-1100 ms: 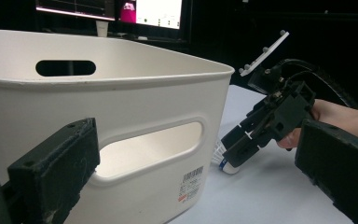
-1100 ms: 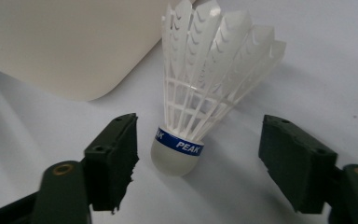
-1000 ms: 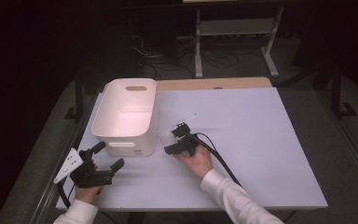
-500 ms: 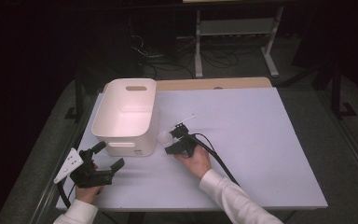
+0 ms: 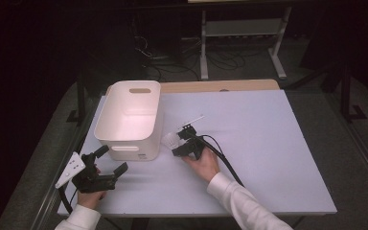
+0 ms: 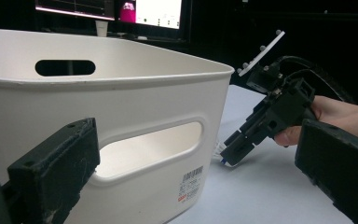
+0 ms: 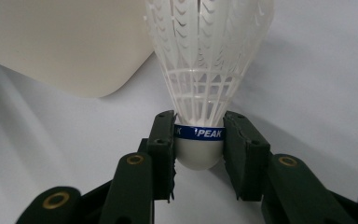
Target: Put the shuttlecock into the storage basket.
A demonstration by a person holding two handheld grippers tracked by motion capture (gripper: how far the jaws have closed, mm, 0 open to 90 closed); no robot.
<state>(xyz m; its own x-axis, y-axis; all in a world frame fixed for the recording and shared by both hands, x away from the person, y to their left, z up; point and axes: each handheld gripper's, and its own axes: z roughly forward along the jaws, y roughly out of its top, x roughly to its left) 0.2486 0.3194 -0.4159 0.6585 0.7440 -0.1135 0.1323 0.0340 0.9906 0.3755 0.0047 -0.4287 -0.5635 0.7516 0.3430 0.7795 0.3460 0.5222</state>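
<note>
Your right hand-held gripper [image 7: 198,154] has just been closing, and its jaws now clamp the shuttlecock [image 7: 205,70] at its cork, low on the surface at frame centre beside the white bin [image 5: 129,120]. Grasp done; lifting and dropping it in remain. Your left hand-held gripper [image 5: 106,168] waits wide open, lower left.

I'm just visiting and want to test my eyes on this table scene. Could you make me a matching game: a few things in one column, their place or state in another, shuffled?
Things:
1. shuttlecock
2. bin
3. left tool
4. right tool

States:
A. jaws apart, nothing between them
B. white, open-topped, standing on the table
C. its rounded cork end clamped between two black jaws
D. jaws have just been closing, now pressed on a blue-banded cork

Pairs: 1-C, 2-B, 3-A, 4-D
</note>
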